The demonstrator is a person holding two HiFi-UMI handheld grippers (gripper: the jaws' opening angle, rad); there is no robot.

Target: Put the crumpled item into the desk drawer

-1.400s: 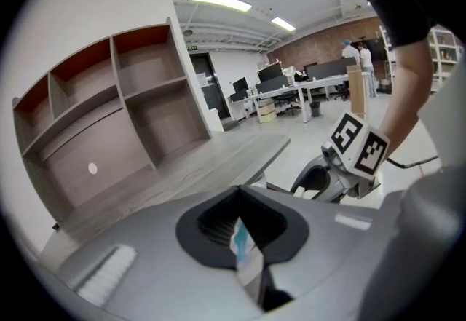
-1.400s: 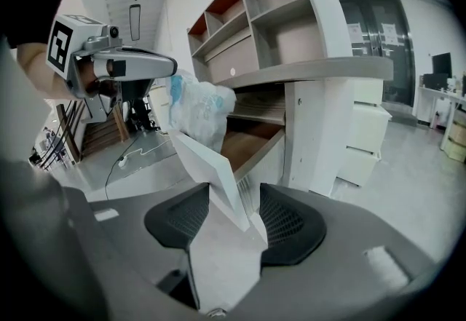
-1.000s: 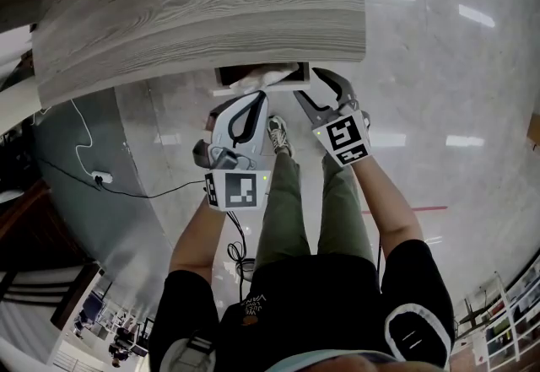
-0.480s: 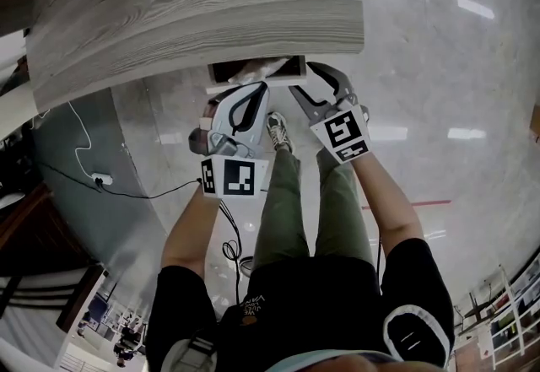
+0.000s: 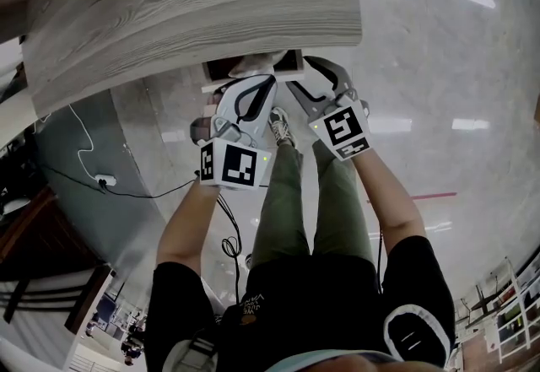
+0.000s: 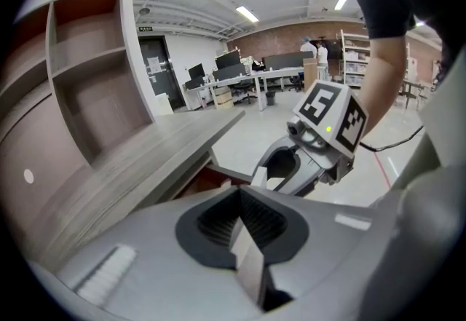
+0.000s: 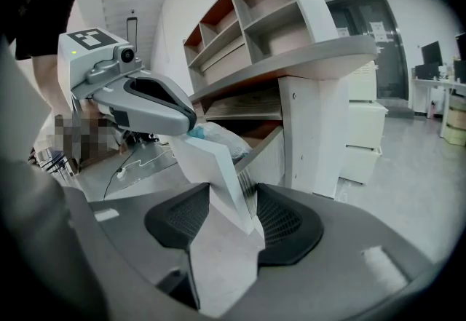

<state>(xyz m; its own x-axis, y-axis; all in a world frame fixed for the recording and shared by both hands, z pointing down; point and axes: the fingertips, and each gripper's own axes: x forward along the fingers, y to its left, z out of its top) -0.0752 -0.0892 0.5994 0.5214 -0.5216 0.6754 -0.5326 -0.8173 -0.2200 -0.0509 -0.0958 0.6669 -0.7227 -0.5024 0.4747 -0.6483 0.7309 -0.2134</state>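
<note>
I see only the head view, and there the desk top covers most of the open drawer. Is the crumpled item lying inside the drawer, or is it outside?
Observer: Inside. The right gripper view shows the crumpled item, clear plastic with a blue bit, lying in the open drawer.
Operator: What does the right gripper hold?
Observer: The right gripper is shut on a white panel, apparently the drawer front.
Operator: And the left jaws?
Observer: In the left gripper view, the left gripper has its jaws together, with nothing between them.
</note>
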